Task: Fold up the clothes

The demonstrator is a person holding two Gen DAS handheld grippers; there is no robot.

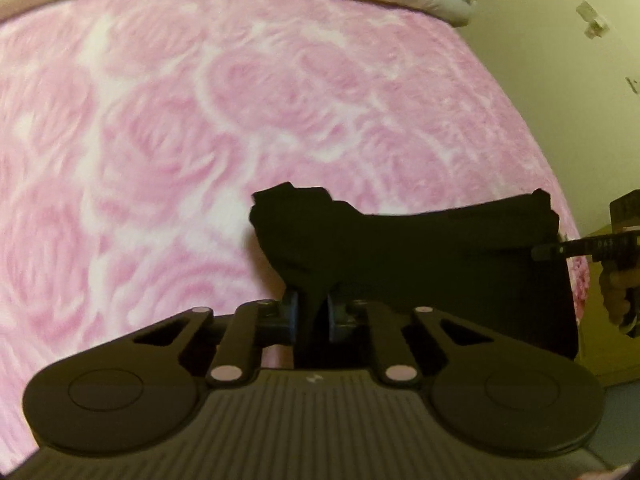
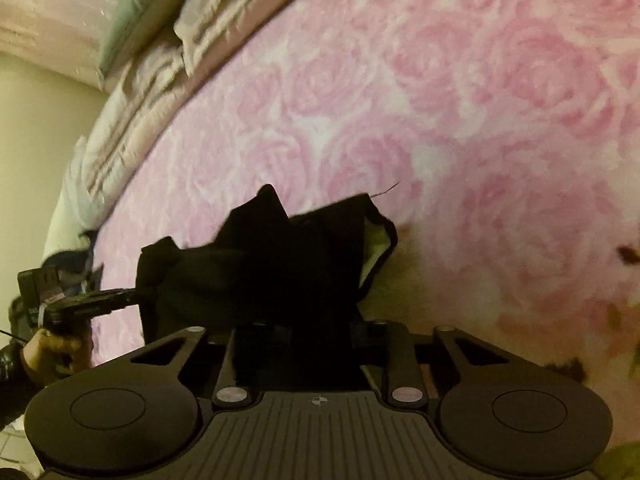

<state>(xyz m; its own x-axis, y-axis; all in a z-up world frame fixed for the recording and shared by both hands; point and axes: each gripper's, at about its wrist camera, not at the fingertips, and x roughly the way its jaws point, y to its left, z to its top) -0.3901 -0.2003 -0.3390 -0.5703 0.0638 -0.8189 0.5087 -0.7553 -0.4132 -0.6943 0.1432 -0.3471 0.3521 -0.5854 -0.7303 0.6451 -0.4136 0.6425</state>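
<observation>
While both the left gripper [image 1: 311, 312] and right gripper [image 2: 304, 332] clamp the black garment [image 1: 400, 248] above the bed's [image 1: 160, 140] near edge, uneven pulls could slip or skew it.

We see one black garment [image 1: 420, 248], plain and dark, held up off the pink rose-patterned bedspread [image 1: 160, 140] near its right edge. Its top edge is stretched sideways and peaks at both ends, and the cloth hangs bunched below. A pale lining shows at one fold [image 2: 376, 248].
</observation>
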